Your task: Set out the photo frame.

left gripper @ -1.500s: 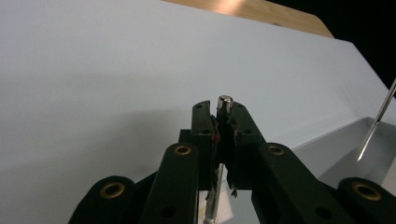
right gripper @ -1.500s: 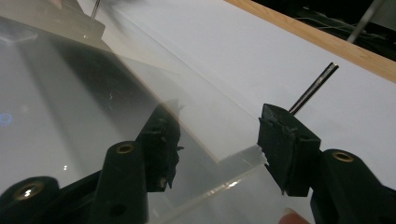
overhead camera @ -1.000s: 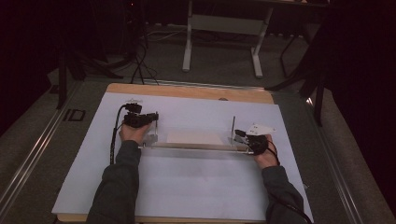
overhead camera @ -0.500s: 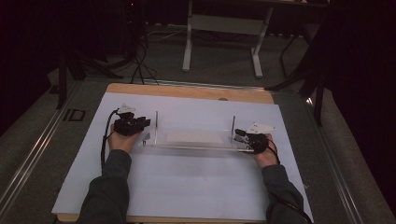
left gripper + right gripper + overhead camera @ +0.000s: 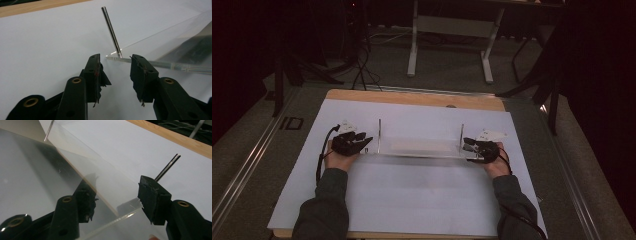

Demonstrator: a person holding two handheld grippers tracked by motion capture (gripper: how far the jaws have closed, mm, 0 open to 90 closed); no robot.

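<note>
While you sit at the bottom of the high view with both sleeves reaching up, your two hands rest on the white sheet (image 5: pixel 412 195) that covers the desk (image 5: pixel 412 98). Between them lies a clear plate (image 5: pixel 419 147), flat and see-through, in the middle of the frame. A thin metal pin stands up at each end of it, the left pin (image 5: pixel 379 131) and the right pin (image 5: pixel 461 135).

Your left gripper (image 5: pixel 363 142) sits at the left end of the plate. In the left gripper view its fingers (image 5: pixel 93 75) stand wide apart, and the corner of the plate pokes just into the gap between them. They hold nothing. I think you placed them there to line up with that corner, close to the pin, so a grab would be easy.

Your right gripper (image 5: pixel 470 145) sits at the right end. In the right gripper view the plate's edge runs between its fingers (image 5: pixel 153 200), one on each side, but a gap shows, so they look open too. One gripper at each end makes sense, since a wide, bendy plate would tip if you took it by one end.

Farther up the frame, past the desk's wooden edge, stand the pale legs of a stand (image 5: pixel 413 47) on the dark floor.
</note>
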